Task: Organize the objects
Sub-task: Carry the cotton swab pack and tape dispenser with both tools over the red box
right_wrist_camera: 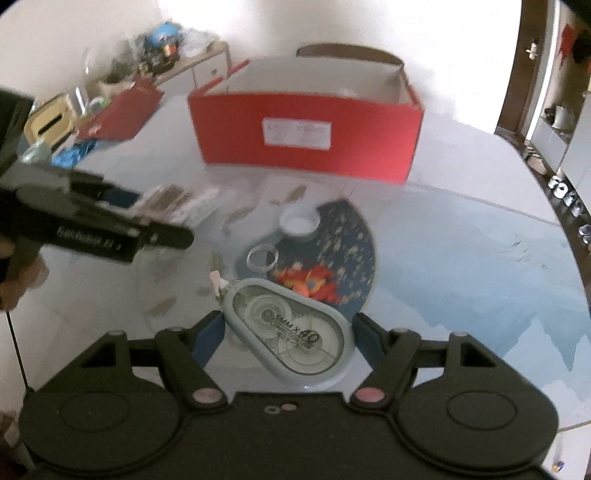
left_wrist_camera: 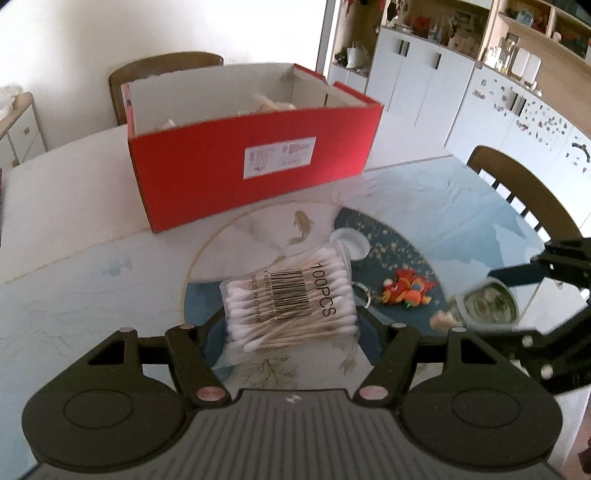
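A home dining room: table (left_wrist_camera: 74, 206), wooden chairs (left_wrist_camera: 524, 184), knick-knack shelves (left_wrist_camera: 461, 33).

The things inside the red box (left_wrist_camera: 255, 162) are mostly hidden by its front wall. The print on its white label (left_wrist_camera: 279, 157) is too small to read. The left gripper (right_wrist_camera: 168, 221) and the bag it holds look blurry. The clutter (right_wrist_camera: 66, 122) behind is smeared.

Open-topped red box (left_wrist_camera: 255, 173) — table (left_wrist_camera: 74, 206) bare beside
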The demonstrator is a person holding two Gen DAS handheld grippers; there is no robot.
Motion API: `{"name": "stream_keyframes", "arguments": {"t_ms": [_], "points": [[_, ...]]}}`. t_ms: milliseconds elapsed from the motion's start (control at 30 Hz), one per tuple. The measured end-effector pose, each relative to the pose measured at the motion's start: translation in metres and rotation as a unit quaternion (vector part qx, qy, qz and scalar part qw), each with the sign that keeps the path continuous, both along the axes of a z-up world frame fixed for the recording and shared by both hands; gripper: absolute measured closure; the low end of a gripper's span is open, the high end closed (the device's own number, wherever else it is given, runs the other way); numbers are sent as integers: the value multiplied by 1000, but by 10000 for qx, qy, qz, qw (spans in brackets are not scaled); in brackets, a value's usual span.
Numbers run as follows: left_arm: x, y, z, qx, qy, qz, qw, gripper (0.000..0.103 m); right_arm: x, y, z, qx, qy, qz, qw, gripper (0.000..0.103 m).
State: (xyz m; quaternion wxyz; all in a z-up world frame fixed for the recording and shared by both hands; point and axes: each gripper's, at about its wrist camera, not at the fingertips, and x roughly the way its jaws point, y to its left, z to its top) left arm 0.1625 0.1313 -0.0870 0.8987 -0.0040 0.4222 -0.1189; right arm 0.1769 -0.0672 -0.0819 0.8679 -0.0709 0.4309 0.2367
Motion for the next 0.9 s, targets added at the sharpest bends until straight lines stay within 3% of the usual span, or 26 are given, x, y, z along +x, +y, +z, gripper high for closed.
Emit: {"name": "stream_keyframes", "arguments": {"t_ms": [167, 500, 767, 900], "points": [[4, 1, 21, -65, -143, -11, 9999, 33, 22, -2, 23, 77, -163, -84, 9998, 28], [39, 8, 61, 174, -544, -52, 9984, 33, 81, 1, 64, 90, -573, -181, 9982, 28], [88, 18, 81, 446, -698, 90, 9965, 33, 138, 12, 75, 130, -606, -365, 9974, 28], [115, 24, 82, 470, -568, 155, 9972, 33, 160, 18, 77, 92, -631, -475, 9968, 28]]}}
